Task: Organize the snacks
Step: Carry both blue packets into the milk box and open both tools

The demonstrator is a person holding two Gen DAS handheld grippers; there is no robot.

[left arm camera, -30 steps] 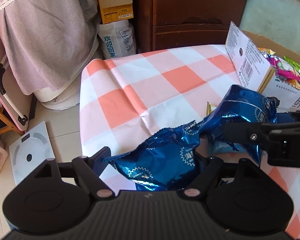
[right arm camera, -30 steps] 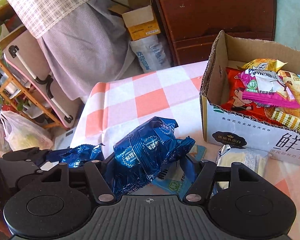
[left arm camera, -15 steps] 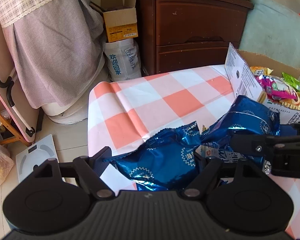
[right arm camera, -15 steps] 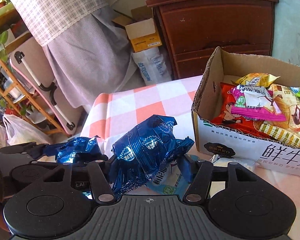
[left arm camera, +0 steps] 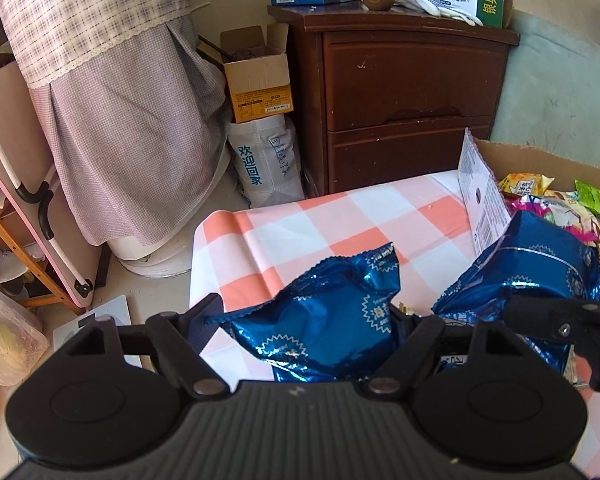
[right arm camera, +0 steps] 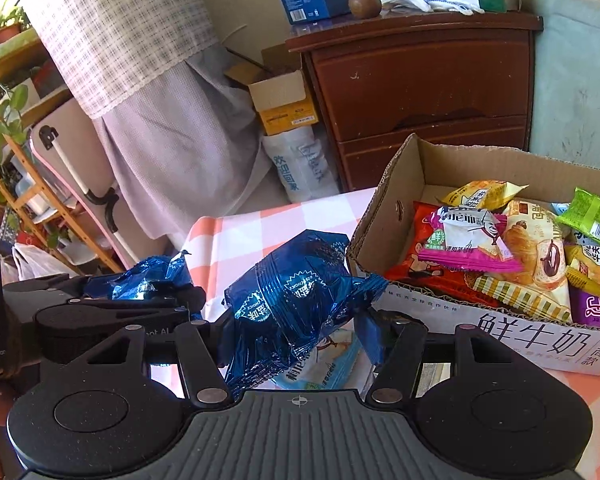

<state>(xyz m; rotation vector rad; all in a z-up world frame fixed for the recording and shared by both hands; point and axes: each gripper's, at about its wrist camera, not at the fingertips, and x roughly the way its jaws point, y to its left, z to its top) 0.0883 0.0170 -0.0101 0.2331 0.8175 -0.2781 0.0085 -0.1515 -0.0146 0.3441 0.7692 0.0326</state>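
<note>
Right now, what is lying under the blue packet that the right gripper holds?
Under the blue packet, a light blue and white snack packet lies on the checked tablecloth. The blue packet and the right gripper cover most of it, so its full label is hidden.

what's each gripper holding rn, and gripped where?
Left gripper: blue snack packet, clamped across its lower body. Right gripper: second blue packet, pinched across its middle.

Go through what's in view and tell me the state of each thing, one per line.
Left gripper: shut on a blue packet, lifted.
Right gripper: shut on another blue packet, lifted.
Cardboard box: open, holding snacks.
Dresser drawers: closed.
</note>
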